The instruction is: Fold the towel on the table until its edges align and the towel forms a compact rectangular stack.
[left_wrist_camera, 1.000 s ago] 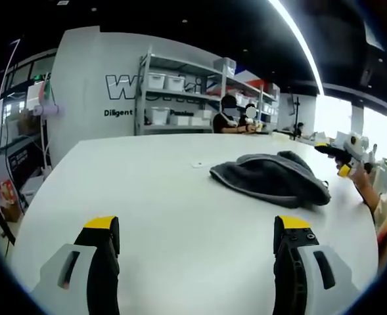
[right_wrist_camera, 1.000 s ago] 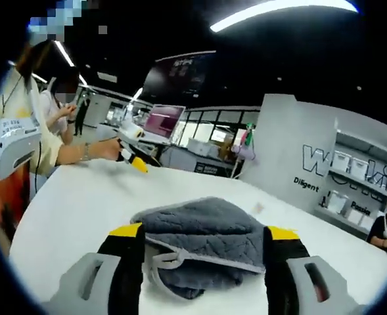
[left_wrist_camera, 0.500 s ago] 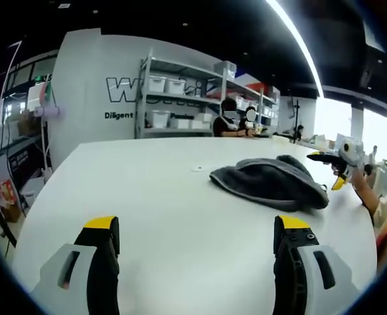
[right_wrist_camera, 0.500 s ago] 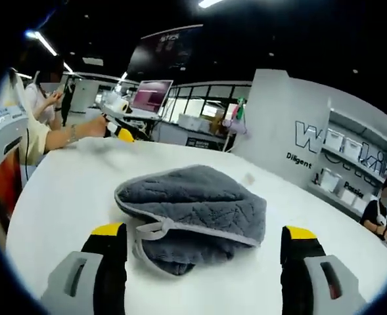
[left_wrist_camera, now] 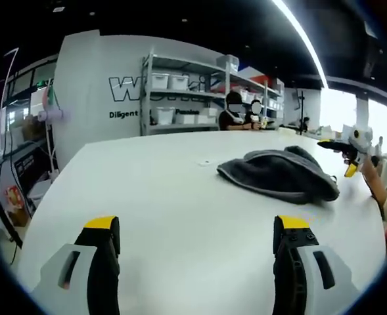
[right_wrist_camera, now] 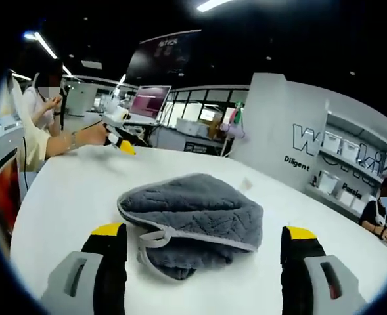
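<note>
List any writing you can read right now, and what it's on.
"Diligent": small black word on the white wall, also read in the right gripper view.
Large outlined letters above it start with "W"; the shelving hides the rest.
Dark hanging sign: too blurred to read.

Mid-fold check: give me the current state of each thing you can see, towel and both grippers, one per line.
Towel: loosely bunched on the white table, grey trimmed edge and hanging loop facing the right gripper, edges not aligned, not gripped.
Left gripper: open, jaws wide apart over bare table, short of the towel.
Right gripper: open, jaws either side of the towel's near edge, holding nothing.
</note>
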Tool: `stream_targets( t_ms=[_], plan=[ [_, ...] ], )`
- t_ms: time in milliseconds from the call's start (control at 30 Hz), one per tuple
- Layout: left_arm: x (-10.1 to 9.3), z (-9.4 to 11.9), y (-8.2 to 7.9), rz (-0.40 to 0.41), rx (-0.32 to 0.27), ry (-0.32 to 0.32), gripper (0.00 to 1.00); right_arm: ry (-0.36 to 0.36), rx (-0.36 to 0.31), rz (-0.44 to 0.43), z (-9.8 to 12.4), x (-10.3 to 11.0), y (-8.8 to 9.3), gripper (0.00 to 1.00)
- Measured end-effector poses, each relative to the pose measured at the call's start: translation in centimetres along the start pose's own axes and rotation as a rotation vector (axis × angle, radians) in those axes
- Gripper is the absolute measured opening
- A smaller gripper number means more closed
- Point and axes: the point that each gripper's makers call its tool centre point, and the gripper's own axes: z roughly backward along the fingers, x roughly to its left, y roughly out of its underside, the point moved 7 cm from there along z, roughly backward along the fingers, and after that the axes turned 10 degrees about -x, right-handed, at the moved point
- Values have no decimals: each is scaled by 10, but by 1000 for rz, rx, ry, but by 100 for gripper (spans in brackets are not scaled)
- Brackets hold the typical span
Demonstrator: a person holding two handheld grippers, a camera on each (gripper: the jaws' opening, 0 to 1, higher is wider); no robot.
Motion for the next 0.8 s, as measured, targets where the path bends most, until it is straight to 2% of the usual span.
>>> stream_targets(
  t_ms=[100,233,300,433,633,800],
  plan=[
    [0,-5,-2,-6,11,-1,95,5,16,10,0,0,-2,99],
    [-5,-15,-17,-3,-14,29,95,6,-3,29,2,3,-9,99],
    [-7,-20,-24,3,-33,43,94,-2,-24,12,2,5,-12,99],
    [-16,-39,-39,-67,-36,76,94,-15,-48,-38,1,9,-15,99],
    [-25,-69,-51,-162,-8,82,92,-6,-36,-10,2,10,-14,99],
    [-30,-99,-54,-156,-2,96,91,-9,-65,-32,3,13,-18,99]
  ],
)
